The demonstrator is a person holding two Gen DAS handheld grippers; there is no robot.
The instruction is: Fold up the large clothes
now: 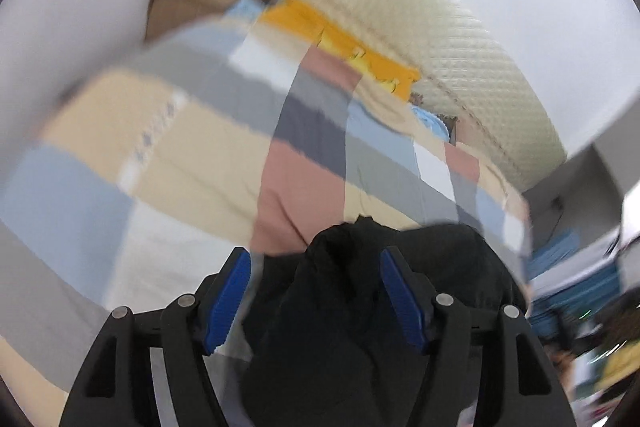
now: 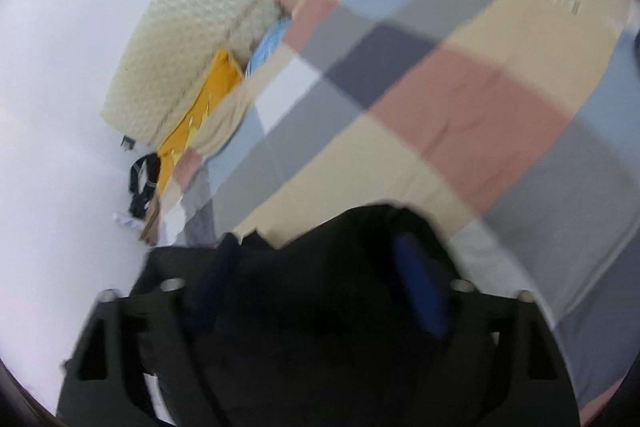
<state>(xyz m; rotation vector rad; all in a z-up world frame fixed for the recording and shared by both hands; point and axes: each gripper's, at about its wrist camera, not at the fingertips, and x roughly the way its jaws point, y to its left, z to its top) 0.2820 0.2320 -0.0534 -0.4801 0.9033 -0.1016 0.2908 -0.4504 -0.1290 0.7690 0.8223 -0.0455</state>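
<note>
A black garment [image 1: 360,307] lies bunched between the blue pads of my left gripper [image 1: 316,267], whose jaws stand wide apart around the cloth, above a bed with a patchwork cover [image 1: 192,131]. In the right wrist view the same black garment [image 2: 312,307] drapes over my right gripper [image 2: 320,259] and hides most of both fingers; one blue pad [image 2: 420,287] shows through. Both views are motion-blurred.
A cream quilted headboard [image 1: 440,27] runs along the far side of the bed. Yellow cloth [image 1: 340,35] and light blue cloth [image 1: 430,121] lie by it. A dark bag [image 2: 142,183] sits on the floor by the white wall [image 2: 60,87].
</note>
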